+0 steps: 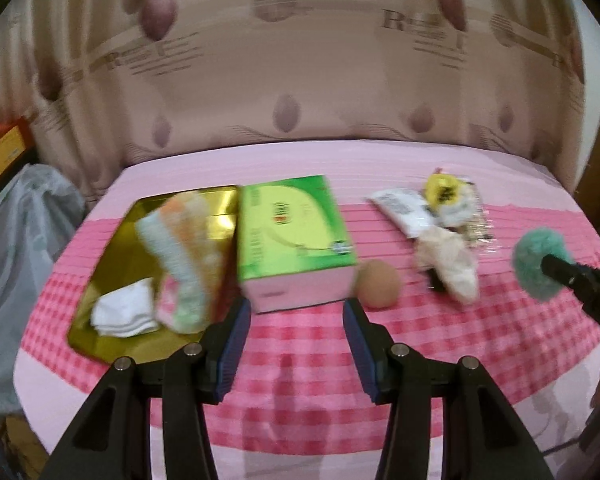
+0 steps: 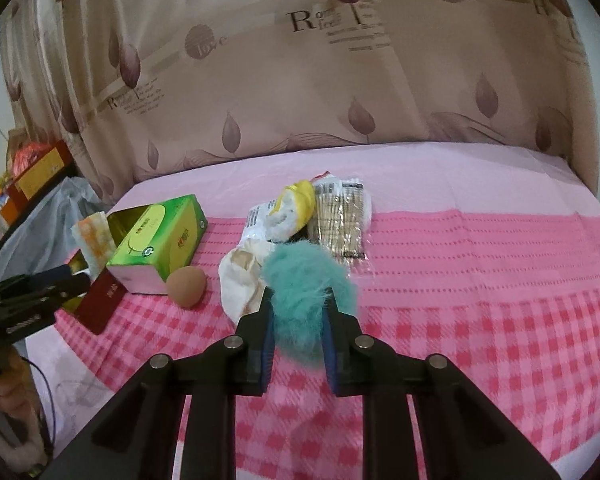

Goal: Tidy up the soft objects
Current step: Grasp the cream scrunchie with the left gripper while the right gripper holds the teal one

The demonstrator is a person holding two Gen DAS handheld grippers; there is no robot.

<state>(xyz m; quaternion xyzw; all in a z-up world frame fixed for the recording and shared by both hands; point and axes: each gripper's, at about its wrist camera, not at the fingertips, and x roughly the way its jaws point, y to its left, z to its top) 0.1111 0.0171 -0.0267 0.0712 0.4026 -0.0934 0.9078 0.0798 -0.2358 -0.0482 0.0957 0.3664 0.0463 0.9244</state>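
Note:
A fluffy teal pom-pom (image 2: 308,292) is pinched between the blue pads of my right gripper (image 2: 298,296), just above the pink checked cloth (image 2: 460,320). In the left wrist view the same pom-pom (image 1: 534,260) sits on the right gripper's tip (image 1: 550,266) at the far right. My left gripper (image 1: 296,306) stands open with nothing between its fingers, just in front of a green tissue box (image 1: 296,224). A gold tray (image 1: 112,264) left of the box holds striped socks (image 1: 180,248) and a folded white cloth (image 1: 124,312). A cream sock (image 1: 448,268) lies right of a brown egg-shaped sponge (image 1: 378,284).
Packets and a yellow item (image 2: 300,200) lie in a heap behind the cream sock (image 2: 240,280). A dark red panel (image 2: 98,304) shows beside the tissue box (image 2: 160,248). A patterned curtain (image 2: 300,80) hangs behind the table. A grey bag (image 1: 24,240) and boxes stand off its left edge.

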